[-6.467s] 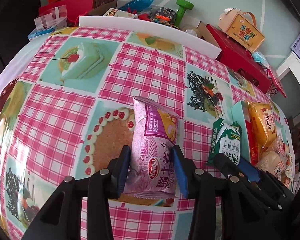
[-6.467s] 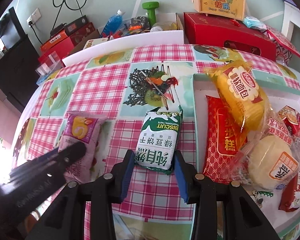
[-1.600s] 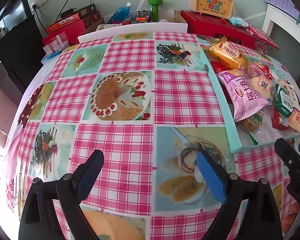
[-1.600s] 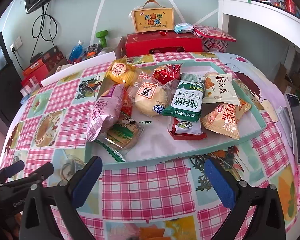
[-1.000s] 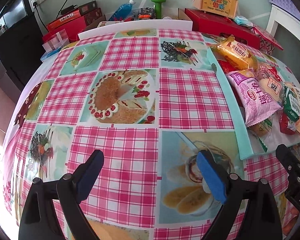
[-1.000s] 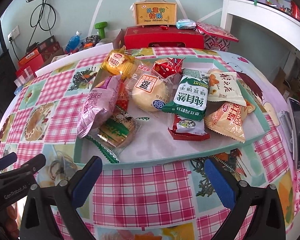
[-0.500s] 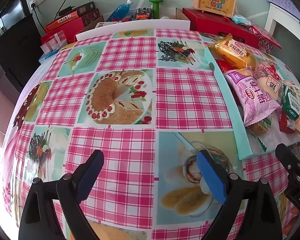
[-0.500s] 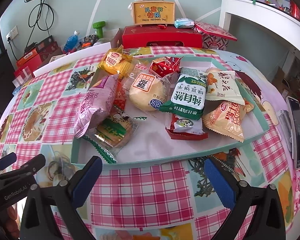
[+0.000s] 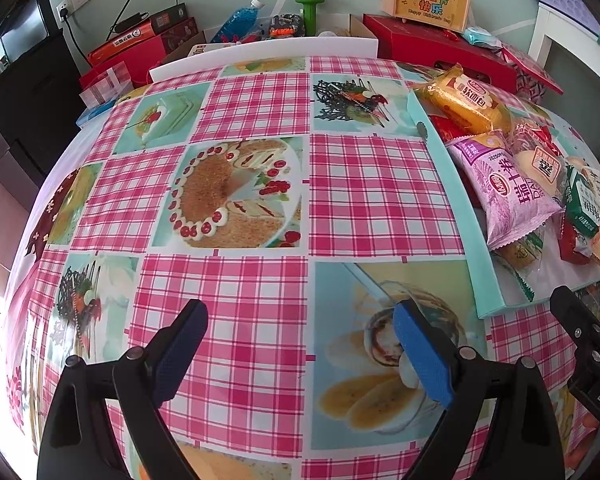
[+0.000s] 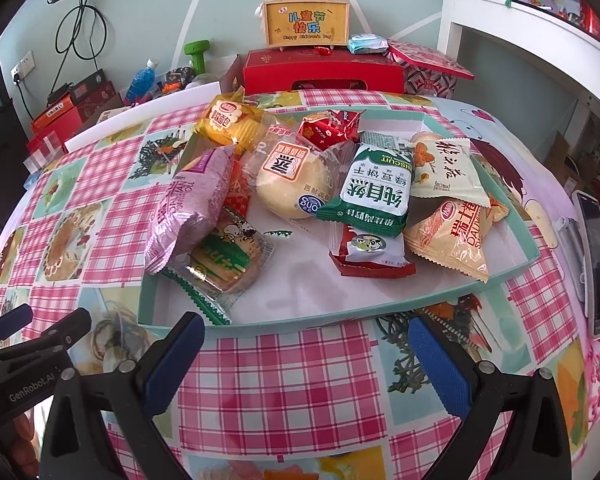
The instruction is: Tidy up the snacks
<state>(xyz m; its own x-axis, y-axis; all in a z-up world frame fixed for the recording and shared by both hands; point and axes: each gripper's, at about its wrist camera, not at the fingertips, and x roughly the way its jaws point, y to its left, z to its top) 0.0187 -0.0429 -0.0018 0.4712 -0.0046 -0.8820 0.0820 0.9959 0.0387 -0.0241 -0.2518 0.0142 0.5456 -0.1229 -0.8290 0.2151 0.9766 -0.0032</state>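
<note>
- The snacks lie heaped in a shallow teal tray (image 10: 380, 307) on the counter (image 10: 284, 384), which wears a pink checked cloth with dessert pictures.
- A purple pack (image 10: 192, 208) leans over the tray's left wall, lying partly on a clear biscuit pack with green stripes (image 10: 224, 264).
- At the tray's middle a round bun in clear wrap (image 10: 292, 184) touches a green biscuit pack (image 10: 376, 188), which rests on a red and white pack (image 10: 370, 250).
- Toward the tray's right wall lie a white pack (image 10: 446, 170) and an orange-cream pack (image 10: 454, 234).
- At the tray's far edge sit a yellow bread pack (image 10: 230, 120) and a red wrapper (image 10: 328, 128).
- The right gripper (image 10: 306, 354) hovers just before the tray's near wall, jaws spread wide and holding nothing.
- The left gripper (image 9: 300, 340) is left of the tray over bare cloth, jaws likewise spread and empty.
- Right of the tray lies a phone (image 10: 598, 264).
- Beyond the tray, a red box (image 10: 324, 68) carries a yellow gift case (image 10: 306, 26).
</note>
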